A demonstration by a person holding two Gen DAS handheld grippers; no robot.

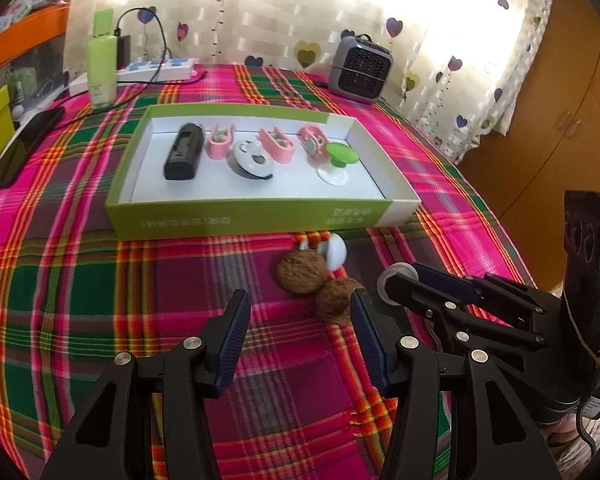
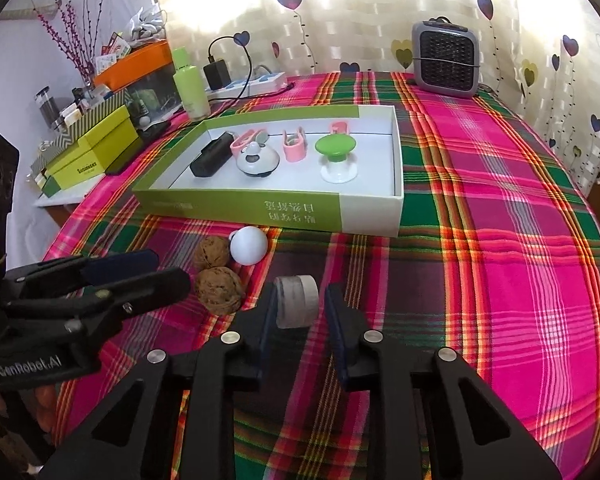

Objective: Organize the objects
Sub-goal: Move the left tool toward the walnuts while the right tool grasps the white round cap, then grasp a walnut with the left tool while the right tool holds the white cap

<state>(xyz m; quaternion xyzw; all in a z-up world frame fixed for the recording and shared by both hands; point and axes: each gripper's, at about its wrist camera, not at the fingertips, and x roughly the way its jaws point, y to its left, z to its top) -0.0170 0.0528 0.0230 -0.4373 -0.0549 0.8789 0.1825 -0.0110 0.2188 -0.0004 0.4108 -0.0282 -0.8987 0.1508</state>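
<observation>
- The landmark is the shallow green-and-white cardboard box lid (image 2: 372, 216) lying open on the pink-and-green plaid cloth (image 2: 500, 240).
- Already inside the box lid: a black oblong device (image 2: 210, 158), a white domed gadget with dark spots (image 2: 257, 160), three pink plastic clips (image 1: 276, 145), and a green-topped knob on a white base (image 2: 337, 152). By my reading, this part of the tidying is done.
- Still outside, just before the lid's near wall: a white plastic ball (image 2: 249, 246), two brown wrinkled walnuts (image 2: 219, 289) touching or nearly touching each other, and a grey-white roll of tape (image 2: 298, 300) a little farther from the wall.
- The right gripper (image 2: 300, 312) has its pads around the tape roll; the left pad presses it, while contact on the other side is hard to see. I judge it clamped, the roll still down at the cloth.
- The left gripper (image 1: 300, 328) stands half spread with nothing between its fingers, aimed at the nearer walnut, which lies beside its right finger (image 1: 366, 332).
- Left to do, I judge: tape roll, ball and both walnuts into the lid.
</observation>
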